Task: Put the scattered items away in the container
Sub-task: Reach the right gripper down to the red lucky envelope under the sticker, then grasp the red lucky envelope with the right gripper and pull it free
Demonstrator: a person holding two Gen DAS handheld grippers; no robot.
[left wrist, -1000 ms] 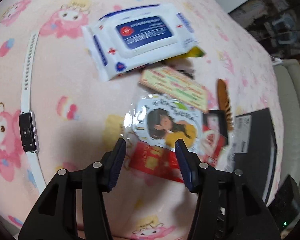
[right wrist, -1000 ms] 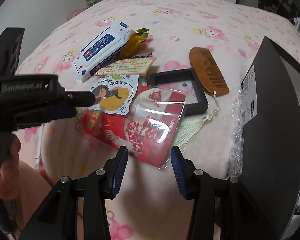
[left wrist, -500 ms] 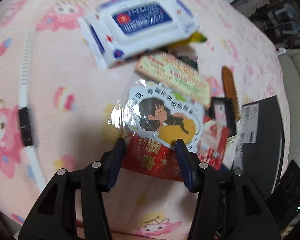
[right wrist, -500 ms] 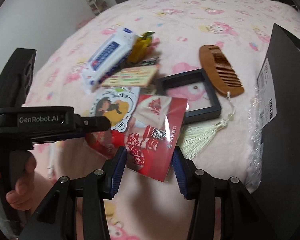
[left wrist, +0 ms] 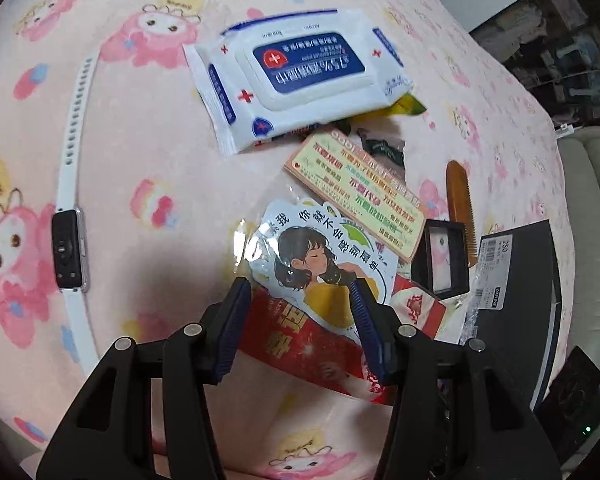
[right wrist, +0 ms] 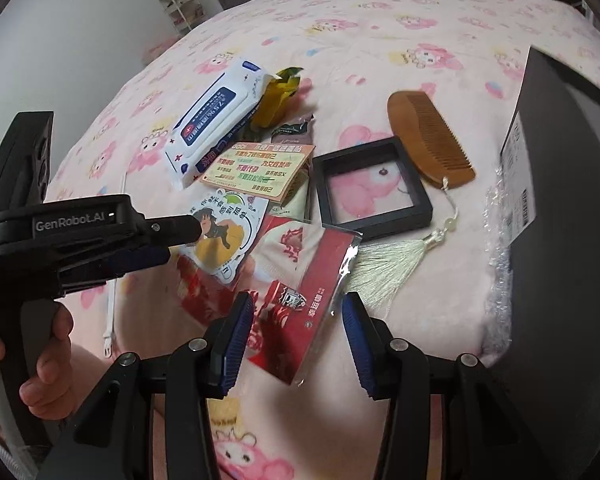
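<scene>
Both tools gape wide over clutter on the bed (right wrist: 380, 20).
Left tool (left wrist: 300, 300) straddles the girl sticker (left wrist: 320, 256); right tool (right wrist: 298, 312) straddles the red packet (right wrist: 300, 280).

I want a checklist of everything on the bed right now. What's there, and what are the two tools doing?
Surface: pink cartoon-print blanket.
Job's things: wipes pack, white watch, wooden comb with tassel, black frame, peach card, girl sticker, red packet, yellow wrapper. All loose; papers overlap.
Container: black box at right; inside hidden.
Clutter: bubble wrap beside the box.
Grippers: left tool open over the girl sticker; right tool open over the red packet.
Cables: nothing seen.
Surroundings: white wall, shelf behind.
</scene>
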